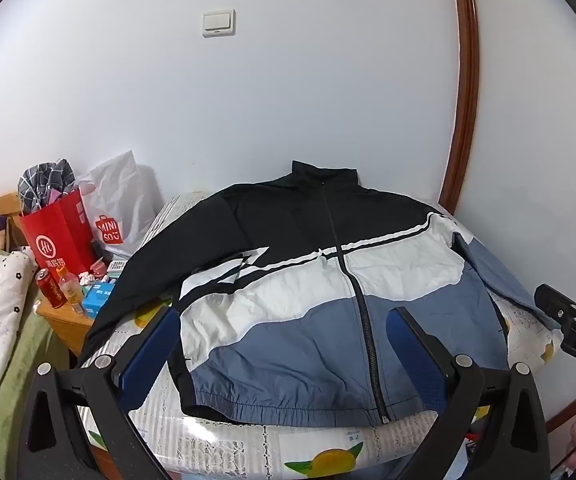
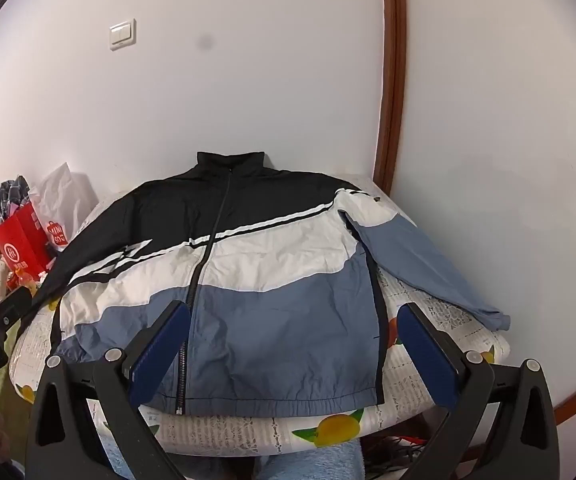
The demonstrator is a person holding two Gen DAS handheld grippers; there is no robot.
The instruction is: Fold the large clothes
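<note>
- One jacket (image 1: 328, 300), black/white/blue, lies flat and face up on the table (image 1: 320, 456), zipped, collar at the far end by the wall, hem at the near edge.
- Both sleeves out: black one runs off the left side toward the near left, blue sleeve (image 2: 428, 264) angles off to the right, its cuff at the table's right edge.
- Progress: no fold visible anywhere. Looks like spread-out is done, everything else left: sleeves in, sides in, hem up to the collar, my guess.
- Two grippers, both hovering off the near edge, neither touching cloth.
- Left gripper (image 1: 283, 344): fingers wide apart, nothing between them, pointed at the left-centre of the hem.
- Right gripper (image 2: 294, 340): fingers wide apart too, empty, aimed at the right half of the hem.
- Table cover: lemon print, one sheet.
- Left of the table, clutter: one red bag (image 1: 61, 236), one white Miniso bag (image 1: 115, 208), one red can (image 1: 51, 289), one small bottle (image 1: 69, 289).
- Far wall: one light switch (image 1: 219, 23).
</note>
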